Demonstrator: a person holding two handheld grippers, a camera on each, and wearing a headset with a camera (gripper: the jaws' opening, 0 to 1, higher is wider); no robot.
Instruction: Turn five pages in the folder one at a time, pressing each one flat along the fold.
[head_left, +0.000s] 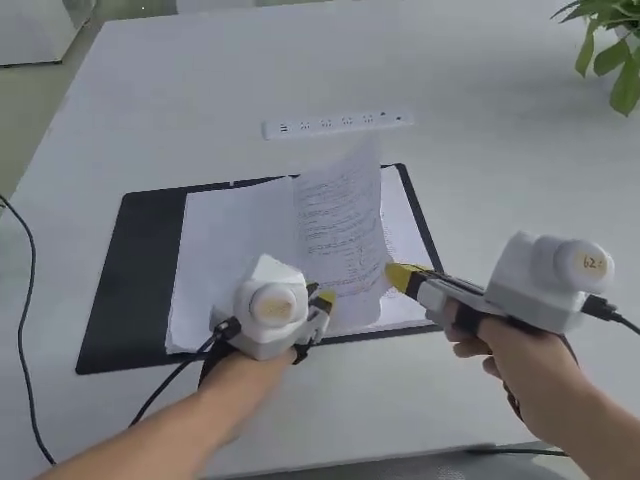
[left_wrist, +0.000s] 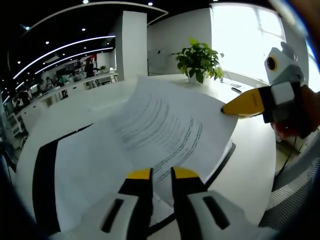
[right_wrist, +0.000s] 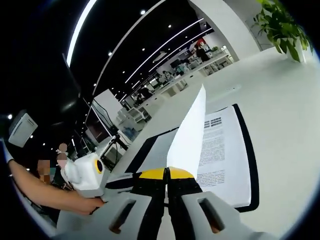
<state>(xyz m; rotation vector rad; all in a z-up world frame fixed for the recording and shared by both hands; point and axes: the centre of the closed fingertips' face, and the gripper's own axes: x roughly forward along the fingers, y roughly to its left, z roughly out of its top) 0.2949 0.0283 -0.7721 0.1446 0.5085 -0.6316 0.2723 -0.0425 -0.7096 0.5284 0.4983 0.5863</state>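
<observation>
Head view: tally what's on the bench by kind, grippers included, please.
Folder: 1
Lifted page: 1
Power strip: 1
Plant: 1
Grippers: 2 (left gripper, right gripper pinching the lifted page)
Total: 6

Quick count: one black folder (head_left: 140, 300) mid-frame, with one page (head_left: 340, 230) standing up out of it. Two grippers, the left gripper (head_left: 322, 305) at lower centre and the right gripper (head_left: 395, 275) just right of it. Higher up there's one white power strip (head_left: 335, 124), and one leafy plant (head_left: 610, 50) in the upper right corner. One table (head_left: 200, 80) under the lot.
</observation>
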